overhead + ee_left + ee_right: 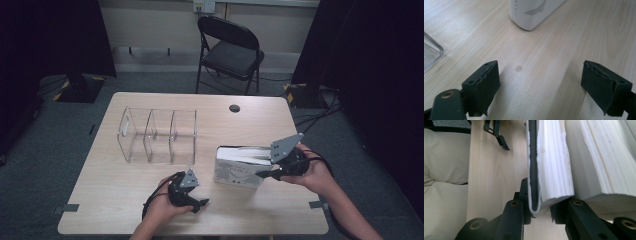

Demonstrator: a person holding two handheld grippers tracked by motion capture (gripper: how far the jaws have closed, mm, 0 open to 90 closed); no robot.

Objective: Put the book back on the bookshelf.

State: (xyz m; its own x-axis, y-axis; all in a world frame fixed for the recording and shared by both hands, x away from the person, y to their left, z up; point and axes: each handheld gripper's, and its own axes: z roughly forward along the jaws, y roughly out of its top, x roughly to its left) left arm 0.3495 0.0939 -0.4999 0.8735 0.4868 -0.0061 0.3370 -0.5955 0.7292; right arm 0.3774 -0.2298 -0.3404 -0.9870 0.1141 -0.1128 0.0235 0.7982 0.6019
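Some white books point(239, 169) stand on edge at the right of the wooden table point(125, 200). My right gripper point(267, 173) comes in from their right end. Its jaws are shut on the nearest white book point(551, 165), pinching the cover and a block of pages at the corner point(539, 207); a second white book point(599, 165) stands right beside it. My left gripper point(200, 204) rests low near the table's front edge, left of the books, open point(541, 80) with bare wood between its pads. A rounded corner of a white book point(531, 12) lies ahead of it.
A clear three-compartment organizer point(157, 135) stands at the table's left-middle; its corner point(431, 52) shows in the left gripper view. A dark cable hole point(234, 108) sits at the back. A black folding chair point(230, 47) stands beyond the table. Cream fabric point(444, 182) lies past the front edge.
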